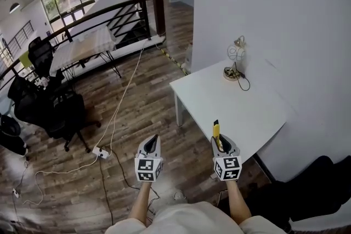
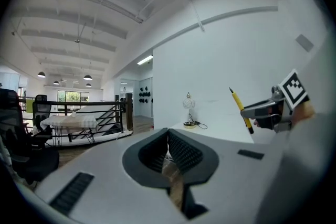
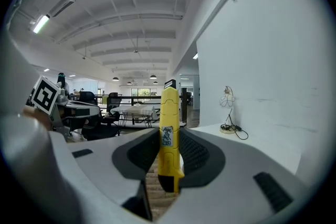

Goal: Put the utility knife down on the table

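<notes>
A yellow utility knife (image 1: 216, 131) with a black tip stands upright between the jaws of my right gripper (image 1: 220, 140), which is shut on its lower body. In the right gripper view the knife (image 3: 168, 113) fills the centre. This gripper hangs over the near corner of the white table (image 1: 241, 109). My left gripper (image 1: 154, 139) is held beside it over the wooden floor, shut with nothing in it. In the left gripper view its pads (image 2: 176, 152) meet, and the right gripper (image 2: 266, 112) with the knife (image 2: 241, 109) shows at the right.
A small lamp (image 1: 236, 55) with a coiled black cable stands at the table's far side by the white wall. On the floor to the left lie a power strip (image 1: 100, 153) and white cables. Black office chairs (image 1: 52, 109) and a stair railing lie farther left.
</notes>
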Available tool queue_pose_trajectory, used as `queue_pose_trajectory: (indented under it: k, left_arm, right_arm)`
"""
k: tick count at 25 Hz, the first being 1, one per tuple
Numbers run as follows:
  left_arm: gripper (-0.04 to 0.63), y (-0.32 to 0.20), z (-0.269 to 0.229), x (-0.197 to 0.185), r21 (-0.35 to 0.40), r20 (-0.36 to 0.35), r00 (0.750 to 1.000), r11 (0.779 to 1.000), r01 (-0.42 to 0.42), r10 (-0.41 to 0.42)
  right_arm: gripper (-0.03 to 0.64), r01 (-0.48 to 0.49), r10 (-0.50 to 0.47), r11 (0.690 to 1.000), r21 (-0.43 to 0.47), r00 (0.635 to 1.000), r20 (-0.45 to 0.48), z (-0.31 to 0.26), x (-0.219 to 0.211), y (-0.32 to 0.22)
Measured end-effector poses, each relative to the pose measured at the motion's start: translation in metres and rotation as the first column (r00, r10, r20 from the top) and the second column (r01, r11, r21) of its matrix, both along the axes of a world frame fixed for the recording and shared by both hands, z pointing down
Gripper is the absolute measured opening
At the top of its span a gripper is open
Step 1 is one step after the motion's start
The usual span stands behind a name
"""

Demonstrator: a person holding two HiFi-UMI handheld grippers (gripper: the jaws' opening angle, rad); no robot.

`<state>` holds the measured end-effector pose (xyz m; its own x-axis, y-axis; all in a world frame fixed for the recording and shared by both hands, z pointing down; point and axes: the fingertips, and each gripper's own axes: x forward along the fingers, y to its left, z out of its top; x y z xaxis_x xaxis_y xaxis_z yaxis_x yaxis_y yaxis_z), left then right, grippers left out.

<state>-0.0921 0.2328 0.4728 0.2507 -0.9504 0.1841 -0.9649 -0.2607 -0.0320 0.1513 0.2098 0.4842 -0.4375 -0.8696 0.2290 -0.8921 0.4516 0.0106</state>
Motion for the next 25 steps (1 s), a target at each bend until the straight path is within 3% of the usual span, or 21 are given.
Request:
queue_pose_trajectory:
  k: [10, 25]
  left_arm:
    - [0.006, -0.083, 0.004, -0.039, 0.010, -0.011, 1.000, 1.000, -0.022, 0.022]
    - [0.006, -0.148, 0.022, -0.061, -0.015, -0.026, 0.999, 0.999, -0.030, 0.029]
  right_arm:
    - [0.110, -0.022, 0.022, 1.000, 0.000, 1.000, -0.011, 0.004, -0.039, -0.075]
    - [0.110, -0.036, 0.036, 0.999, -0.037, 0.999, -0.009, 0.024, -0.061, -0.140]
